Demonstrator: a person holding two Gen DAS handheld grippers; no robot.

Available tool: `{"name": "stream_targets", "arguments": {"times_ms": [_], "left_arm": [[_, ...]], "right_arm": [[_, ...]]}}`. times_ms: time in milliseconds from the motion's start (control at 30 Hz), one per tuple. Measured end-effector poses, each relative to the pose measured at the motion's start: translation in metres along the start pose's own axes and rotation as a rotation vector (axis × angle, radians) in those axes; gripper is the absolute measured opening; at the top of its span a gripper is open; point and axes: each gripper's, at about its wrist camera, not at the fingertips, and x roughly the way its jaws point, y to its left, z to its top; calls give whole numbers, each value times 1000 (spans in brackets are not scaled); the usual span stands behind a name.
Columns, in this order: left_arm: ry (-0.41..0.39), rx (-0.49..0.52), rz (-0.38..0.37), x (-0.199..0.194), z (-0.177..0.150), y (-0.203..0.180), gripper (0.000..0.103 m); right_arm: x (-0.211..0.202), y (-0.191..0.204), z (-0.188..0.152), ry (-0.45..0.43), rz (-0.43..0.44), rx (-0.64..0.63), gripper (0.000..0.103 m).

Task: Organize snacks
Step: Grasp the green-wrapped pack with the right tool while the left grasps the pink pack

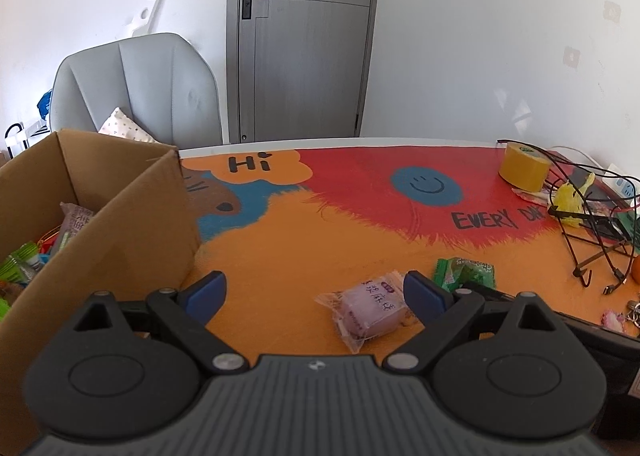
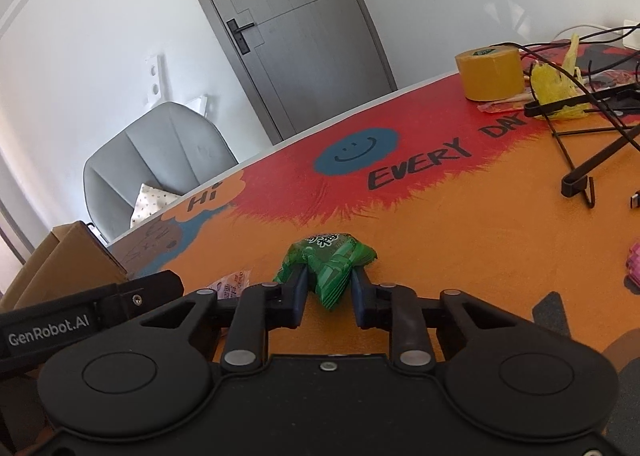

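Note:
My left gripper (image 1: 316,292) is open and empty, low over the orange table mat. A purple snack packet (image 1: 370,310) lies on the mat just inside its right finger. A cardboard box (image 1: 120,208) holding several snack packets stands at the left. My right gripper (image 2: 328,288) is shut on a green snack packet (image 2: 330,262), which sits between the blue pads at the mat. The green packet also shows in the left wrist view (image 1: 466,272), with the right gripper's finger beside it. The box corner shows at far left in the right wrist view (image 2: 68,260).
A roll of yellow tape (image 1: 524,168) (image 2: 490,72), a yellow bag (image 1: 572,196), a black wire stand (image 1: 596,244) and cables crowd the right side. A pink item (image 2: 634,268) lies at the right edge. A grey chair (image 1: 136,88) stands behind the table.

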Motion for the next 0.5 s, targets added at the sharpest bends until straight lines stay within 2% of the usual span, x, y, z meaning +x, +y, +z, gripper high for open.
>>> {"name": "stream_targets", "arguments": {"times_ms": [267, 500], "left_arm": [[5, 28, -13, 13, -4, -15, 95], [14, 58, -15, 27, -11, -29, 94]], "right_arm": [[-9, -13, 4, -43, -65, 49, 22], [-11, -20, 7, -42, -71, 76, 23]]}}
